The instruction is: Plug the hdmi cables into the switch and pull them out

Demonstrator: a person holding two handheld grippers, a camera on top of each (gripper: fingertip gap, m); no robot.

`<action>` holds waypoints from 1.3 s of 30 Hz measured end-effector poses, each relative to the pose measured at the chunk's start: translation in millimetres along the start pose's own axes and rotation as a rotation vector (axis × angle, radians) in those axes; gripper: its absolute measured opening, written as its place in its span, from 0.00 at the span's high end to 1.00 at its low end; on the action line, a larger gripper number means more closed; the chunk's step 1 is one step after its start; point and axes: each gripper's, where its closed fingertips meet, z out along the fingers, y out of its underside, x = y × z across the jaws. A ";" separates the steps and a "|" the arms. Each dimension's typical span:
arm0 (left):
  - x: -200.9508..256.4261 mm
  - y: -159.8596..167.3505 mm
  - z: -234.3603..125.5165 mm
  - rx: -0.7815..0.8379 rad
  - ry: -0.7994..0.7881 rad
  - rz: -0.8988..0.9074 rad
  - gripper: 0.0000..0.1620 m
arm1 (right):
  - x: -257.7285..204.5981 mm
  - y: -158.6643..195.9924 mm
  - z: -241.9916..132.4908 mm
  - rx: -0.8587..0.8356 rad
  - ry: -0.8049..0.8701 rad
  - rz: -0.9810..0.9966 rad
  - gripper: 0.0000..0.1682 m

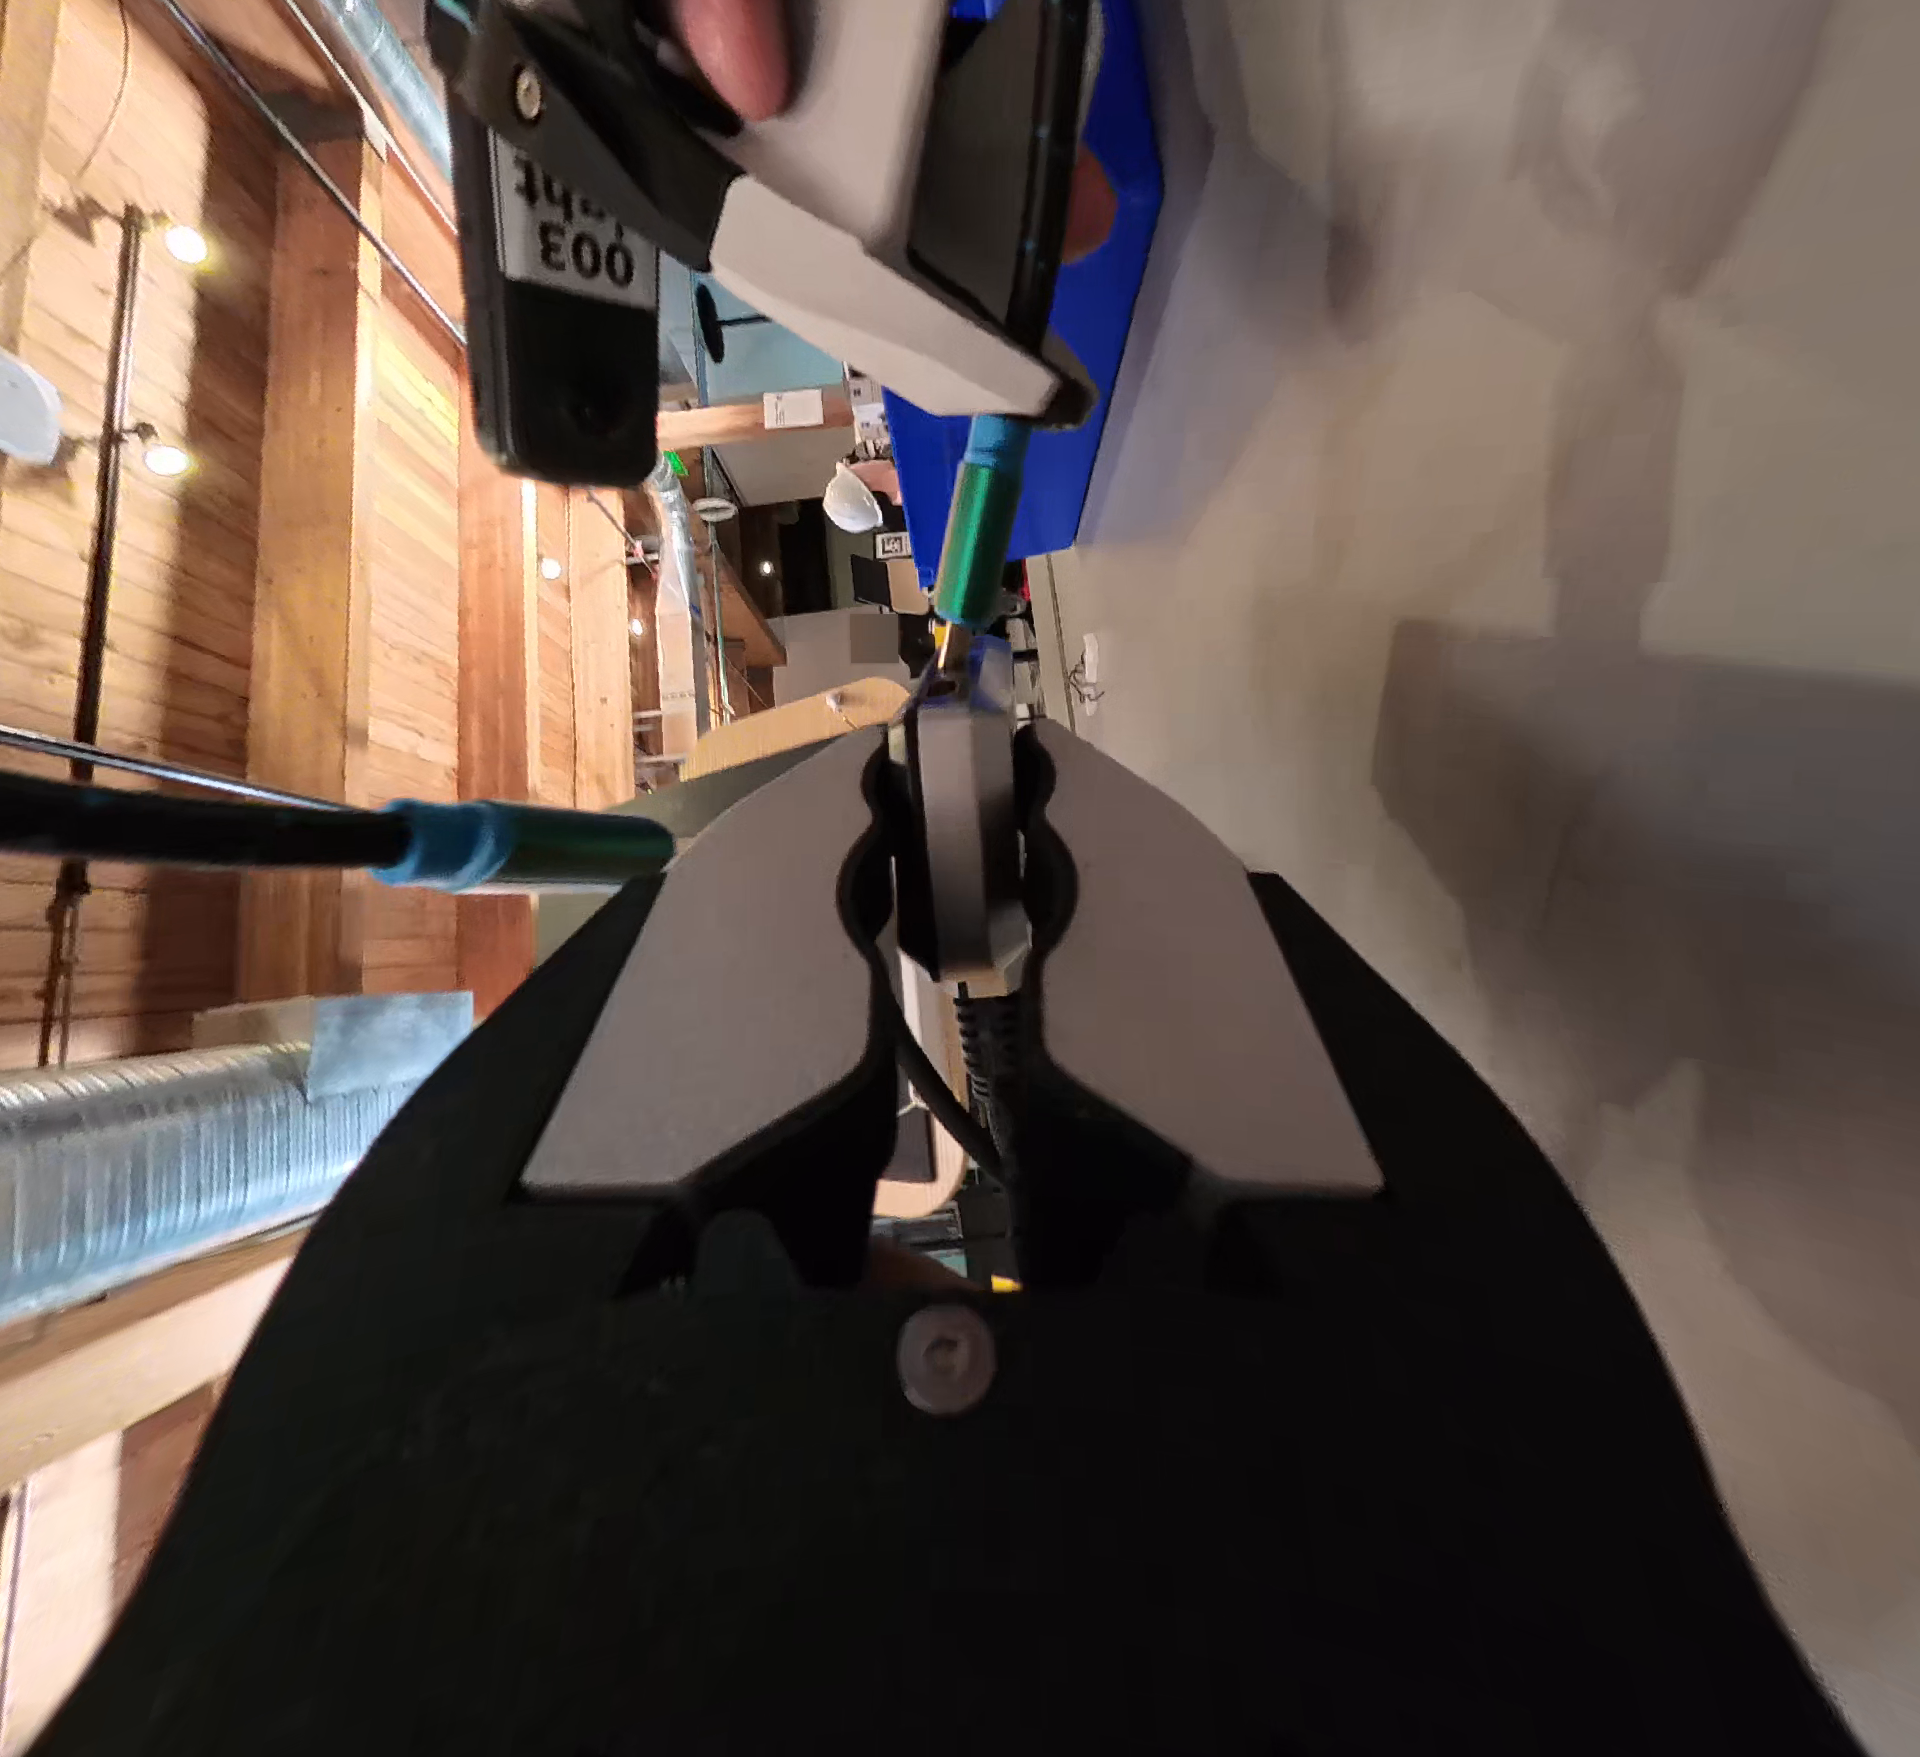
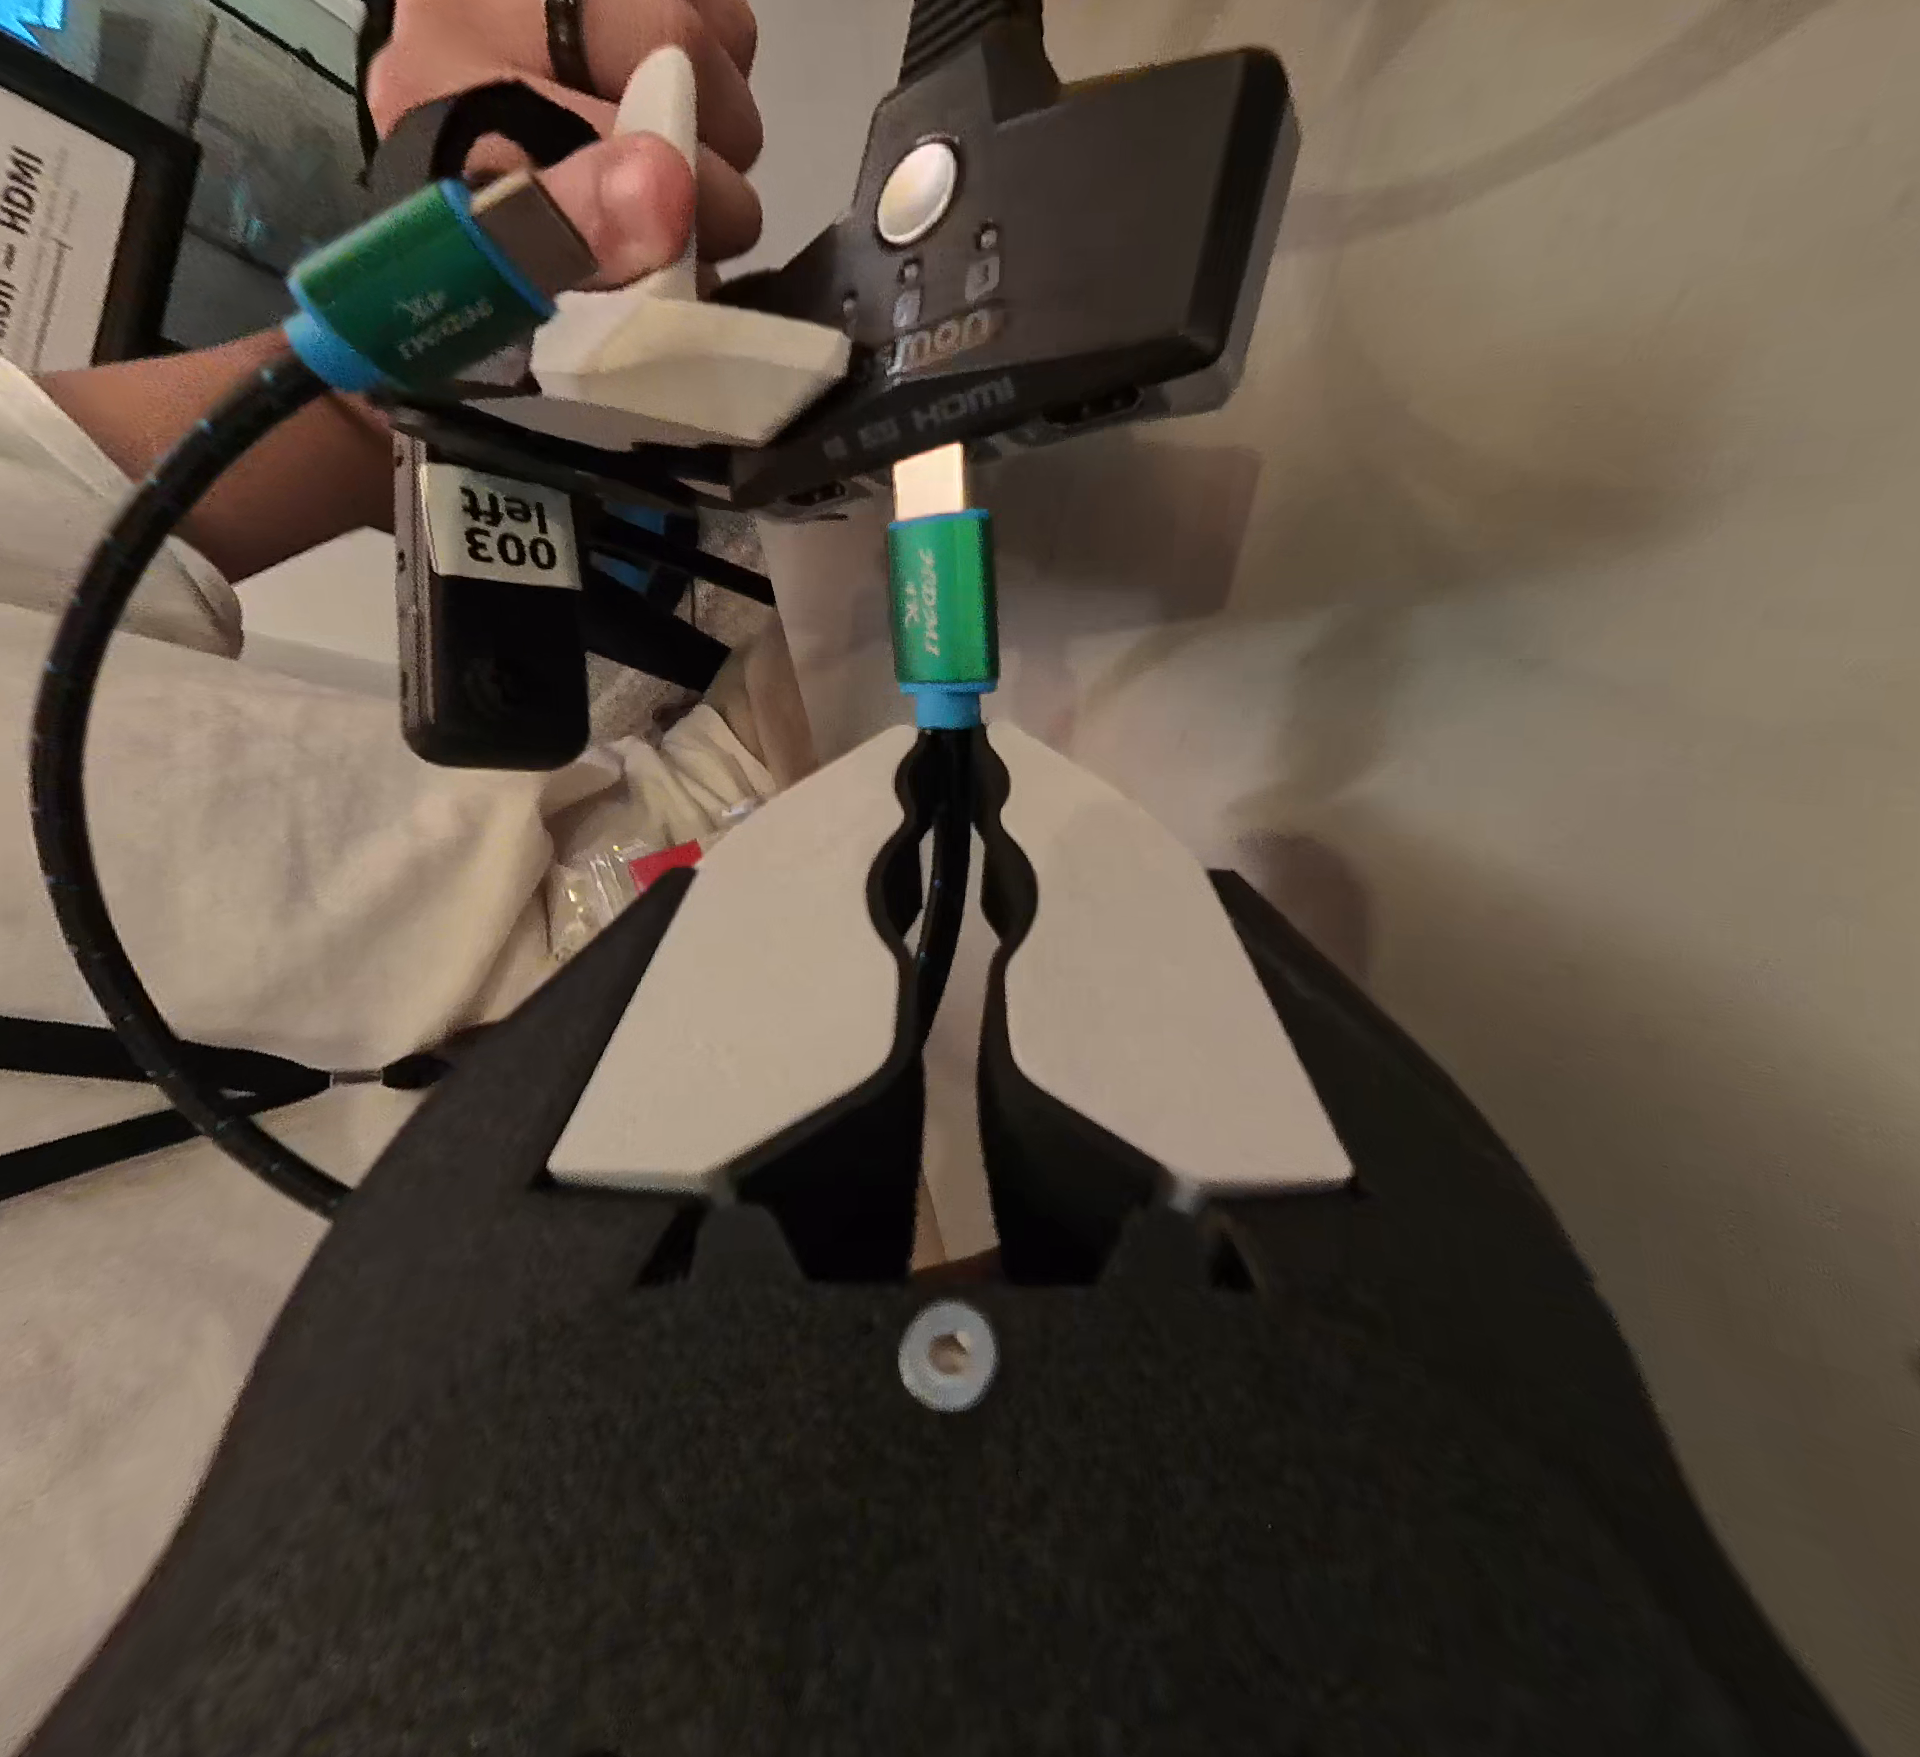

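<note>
Left gripper [image 1: 956, 834] and right gripper [image 2: 951, 834]: each is showing a matte black body, pale grey finger plates with scalloped inner edges, and one silver screw. The person's hand [image 2: 561, 45] is wearing a dark ring and black sleeve.

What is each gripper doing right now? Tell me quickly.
Left gripper: closed on the black switch.
Right gripper: closed on the cable just behind the green plug, whose metal tip is at the switch's port.
</note>
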 end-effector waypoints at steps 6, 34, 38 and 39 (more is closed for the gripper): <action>3.7 -10.7 -3.8 0.044 -0.001 0.076 0.88 | -2.3 13.3 0.8 -0.077 -0.018 -0.023 0.97; -6.4 8.8 -4.1 -0.029 -0.003 -0.077 0.88 | 7.5 -20.8 -7.8 0.143 0.309 -0.430 0.97; -11.9 15.2 -4.4 -0.050 -0.022 -0.100 0.88 | 5.6 -33.1 -9.9 0.242 0.350 -0.515 0.97; -12.9 15.9 -4.5 -0.056 -0.028 -0.101 0.88 | 5.1 -34.8 -10.2 0.255 0.358 -0.529 0.97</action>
